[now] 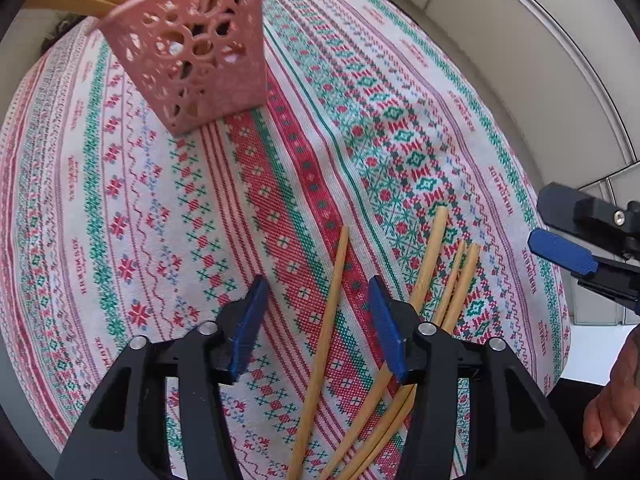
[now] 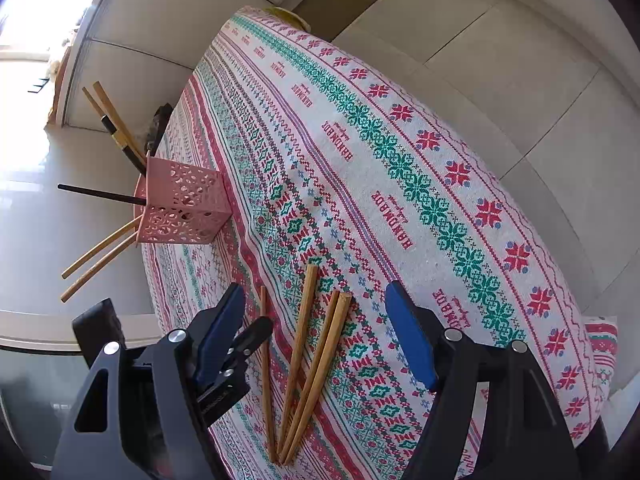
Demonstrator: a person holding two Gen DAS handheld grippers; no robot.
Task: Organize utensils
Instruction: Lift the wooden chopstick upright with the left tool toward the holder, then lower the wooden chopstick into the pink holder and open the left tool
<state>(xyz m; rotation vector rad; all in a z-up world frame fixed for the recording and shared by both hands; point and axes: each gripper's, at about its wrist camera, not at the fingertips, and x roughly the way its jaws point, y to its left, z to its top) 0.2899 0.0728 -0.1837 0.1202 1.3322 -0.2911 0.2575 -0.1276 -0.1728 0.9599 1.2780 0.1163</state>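
Lying loose, slim wooden chopsticks (image 2: 298, 354) (bamboo, perhaps).

We see a table covered by a patterned cloth (image 2: 400, 184) in red, green and white bands. Four loose wooden chopsticks (image 2: 298, 360) lie flat on it at lower centre of the right view. A pink cut-out basket (image 2: 188, 208) stands on it at centre left, near the edge.

Table had a knit-pattern tablecloth (image 2: 400, 184) in red, green and white, "HANDMADE" printed along it. Pale tiled floor (image 2: 520, 92) all around, bright daylight from a window (image 2: 36, 4).
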